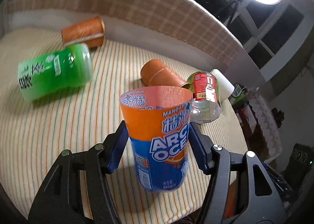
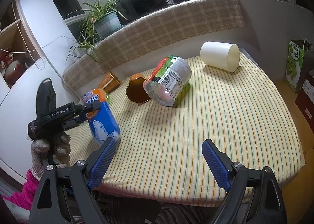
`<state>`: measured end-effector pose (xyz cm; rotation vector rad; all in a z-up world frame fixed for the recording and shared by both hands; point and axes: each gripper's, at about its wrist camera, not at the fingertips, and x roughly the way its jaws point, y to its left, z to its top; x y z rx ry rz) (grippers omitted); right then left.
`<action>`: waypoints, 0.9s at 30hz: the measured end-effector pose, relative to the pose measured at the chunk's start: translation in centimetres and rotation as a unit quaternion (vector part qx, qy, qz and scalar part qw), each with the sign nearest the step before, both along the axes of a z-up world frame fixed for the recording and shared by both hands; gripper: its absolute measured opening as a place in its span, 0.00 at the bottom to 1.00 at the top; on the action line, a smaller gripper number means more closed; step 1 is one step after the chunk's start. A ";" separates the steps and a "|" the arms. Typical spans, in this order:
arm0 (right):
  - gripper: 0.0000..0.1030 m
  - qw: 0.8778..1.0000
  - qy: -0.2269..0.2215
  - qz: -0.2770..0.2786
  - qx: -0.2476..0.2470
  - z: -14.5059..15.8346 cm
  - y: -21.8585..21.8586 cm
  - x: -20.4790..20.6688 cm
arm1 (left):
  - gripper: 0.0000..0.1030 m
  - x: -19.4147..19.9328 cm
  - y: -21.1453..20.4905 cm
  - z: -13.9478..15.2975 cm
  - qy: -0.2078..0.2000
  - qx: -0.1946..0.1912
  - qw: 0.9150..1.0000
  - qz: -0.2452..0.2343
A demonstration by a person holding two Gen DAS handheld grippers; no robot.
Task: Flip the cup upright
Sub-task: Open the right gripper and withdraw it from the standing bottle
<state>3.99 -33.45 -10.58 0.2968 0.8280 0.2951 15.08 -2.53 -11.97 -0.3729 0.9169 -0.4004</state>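
The orange-and-blue cut-off plastic bottle cup [image 1: 157,137] stands open end up, leaning a little, near the front-left edge of the striped-cloth surface [image 2: 215,125]. Whether its base rests fully on the cloth or hovers just above cannot be told. The left tool [image 1: 157,141] pinches it across the middle, one blue pad on each side of the thin wall. In the right wrist view a gloved hand [image 2: 51,147] holds that tool by its black handle.

The right tool [image 2: 161,161] is spread wide with nothing between its pads, hanging over the near edge of the surface, well apart from the cup.

Further back lie other containers on their sides: a clear cut bottle with a red-and-green label [image 2: 168,80], a copper-coloured metal cup [image 2: 137,90] touching it, a second copper cup [image 2: 109,82] by the plaid-covered ledge [image 2: 166,25], a white cylindrical cup [image 2: 219,58] at the far right, and a green cut bottle cup [image 1: 55,72], blurred, to the left.

The flip looks nearly done; release is the risky part. The wall is thin and flexes under the pinch, so letting go while the cup leans could make it spring and topple. It also stands close to the edge, so a nudge on withdrawal could send it off.
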 end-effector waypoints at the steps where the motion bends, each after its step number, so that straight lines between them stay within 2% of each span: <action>1: 0.88 1.000 0.000 -0.001 0.000 0.0 0.0 0.0 | 0.61 -0.1 -0.2 0.1 -0.006 0.005 1.000 -0.001; 11: 0.88 1.000 0.000 -0.010 0.005 0.0 -0.5 -0.1 | 0.60 -1.1 -2.7 1.5 -0.076 0.083 0.994 -0.006; 20: 0.88 1.000 -0.001 -0.013 0.004 0.1 -0.5 -0.4 | 0.60 -1.9 -5.1 1.7 -0.107 0.135 0.985 -0.028; 27: 0.88 1.000 -0.002 -0.011 0.002 0.2 -0.6 -0.3 | 0.60 -2.3 -6.6 1.4 -0.107 0.153 0.981 -0.049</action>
